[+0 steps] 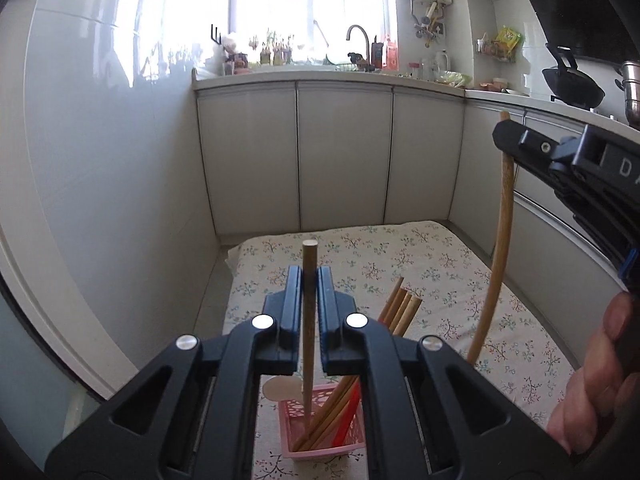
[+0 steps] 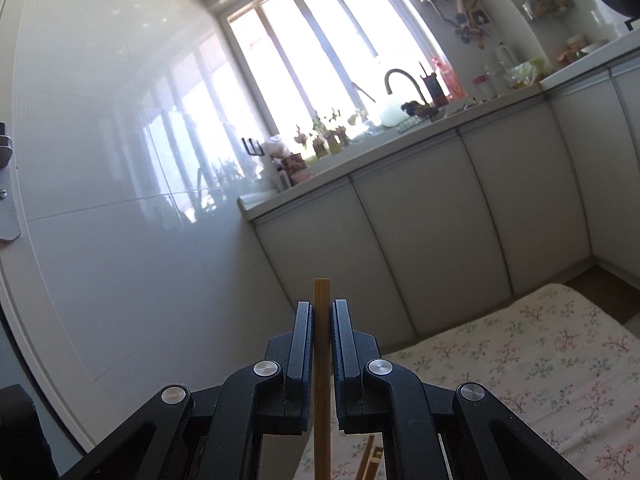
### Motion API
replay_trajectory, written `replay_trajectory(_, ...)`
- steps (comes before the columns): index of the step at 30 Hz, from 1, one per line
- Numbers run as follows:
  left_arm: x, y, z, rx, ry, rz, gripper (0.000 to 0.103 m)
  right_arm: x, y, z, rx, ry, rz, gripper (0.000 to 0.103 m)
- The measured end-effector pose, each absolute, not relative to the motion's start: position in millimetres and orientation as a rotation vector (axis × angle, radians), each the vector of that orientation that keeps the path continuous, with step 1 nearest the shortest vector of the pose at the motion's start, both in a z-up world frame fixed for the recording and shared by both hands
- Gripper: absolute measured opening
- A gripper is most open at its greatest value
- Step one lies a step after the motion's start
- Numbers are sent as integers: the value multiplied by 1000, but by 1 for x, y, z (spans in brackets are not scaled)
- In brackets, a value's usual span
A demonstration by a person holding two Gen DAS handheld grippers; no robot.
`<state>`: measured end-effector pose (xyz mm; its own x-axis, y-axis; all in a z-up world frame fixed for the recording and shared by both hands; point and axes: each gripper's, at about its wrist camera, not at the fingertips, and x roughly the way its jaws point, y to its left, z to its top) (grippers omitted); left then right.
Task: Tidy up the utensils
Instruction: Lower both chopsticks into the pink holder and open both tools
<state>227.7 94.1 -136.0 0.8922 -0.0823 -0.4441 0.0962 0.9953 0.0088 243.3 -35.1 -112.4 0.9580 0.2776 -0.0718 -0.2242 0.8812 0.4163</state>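
Note:
My left gripper (image 1: pixel 309 280) is shut on a wooden chopstick (image 1: pixel 308 320) held upright, its lower end inside a pink slotted basket (image 1: pixel 320 446) on the floral tablecloth. The basket holds several wooden chopsticks (image 1: pixel 400 306) and a red one (image 1: pixel 347 414). My right gripper (image 2: pixel 321 314) is shut on a bamboo chopstick (image 2: pixel 322 380), also held upright. In the left wrist view the right gripper (image 1: pixel 505 136) shows at the right, holding that long chopstick (image 1: pixel 496 260) above the table, to the right of the basket.
The floral-cloth table (image 1: pixel 460 280) stands against white kitchen cabinets (image 1: pixel 344 152). A glossy white wall (image 1: pixel 112 160) runs along the left. A white disc (image 1: pixel 280 389) lies next to the basket. The counter with faucet (image 1: pixel 358 36) and a wok (image 1: pixel 572 82) is behind.

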Motion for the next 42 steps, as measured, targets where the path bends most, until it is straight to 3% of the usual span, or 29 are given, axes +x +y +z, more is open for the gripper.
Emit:
replay_trajectory(7, 215, 104, -126, 15, 475, -66, 25, 263, -19, -132, 423, 131, 171, 8)
replay_trajectory(24, 226, 136, -139, -60, 617, 38, 35, 266, 9, -176, 398, 153, 53, 11)
replay_trajectory(25, 226, 136, -140, -59, 620, 40, 38, 267, 7, -176, 401, 160, 59, 13)
replay_trajectory(27, 226, 134, -140, -56, 625, 43, 44, 266, 4, -174, 406, 173, 68, 33)
replay_trajectory(30, 225, 132, -139, -58, 634, 42, 52, 261, -6, -168, 418, 192, 78, 47)
replay_trajectory(42, 214, 112, -134, -27, 643, 26, 77, 235, -77, -149, 338, 346, 62, 84)
